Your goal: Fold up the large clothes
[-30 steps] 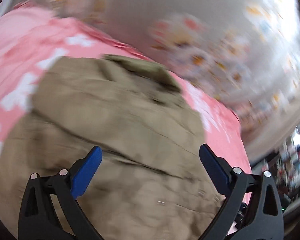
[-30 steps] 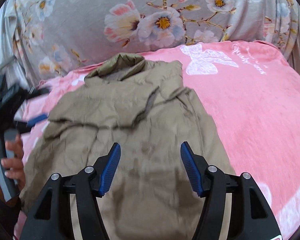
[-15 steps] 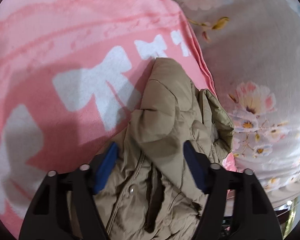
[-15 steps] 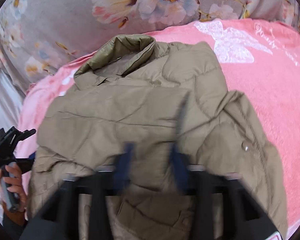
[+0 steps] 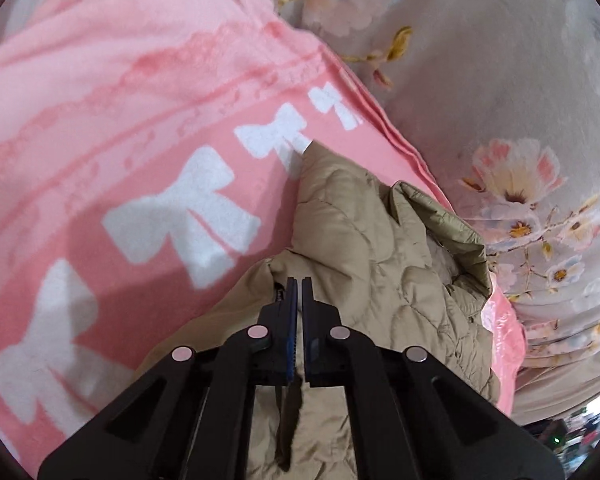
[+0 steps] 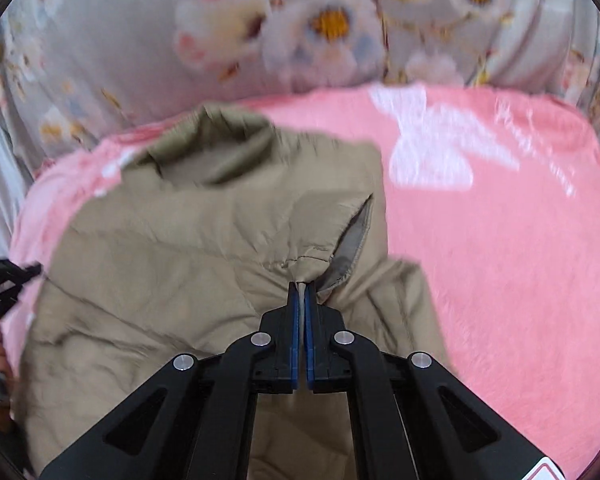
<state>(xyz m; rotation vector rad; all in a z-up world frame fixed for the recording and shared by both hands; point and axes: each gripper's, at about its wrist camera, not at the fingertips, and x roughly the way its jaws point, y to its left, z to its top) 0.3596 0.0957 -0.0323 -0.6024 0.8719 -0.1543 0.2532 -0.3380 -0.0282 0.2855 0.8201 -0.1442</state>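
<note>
Jacket pinched at two edges

Left wrist: left hand-held gripper (image 5: 299,280), just closed, nips the jacket (image 5: 380,248) at its zipper edge on the pink blanket (image 5: 120,120).

Right wrist: right hand-held gripper (image 6: 301,285) clamps a fold. Puffy, light, probably slippery; seams grip best.

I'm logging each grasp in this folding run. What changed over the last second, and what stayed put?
Both claws, open a second ago, have just closed. The left claw pinched the khaki jacket at its edge near the collar; the right claw pinched a fold beside the pocket slit, fabric showing between its pads. Both cameras moved in closer to the cloth. The jacket still lies on the pink blanket.
</note>
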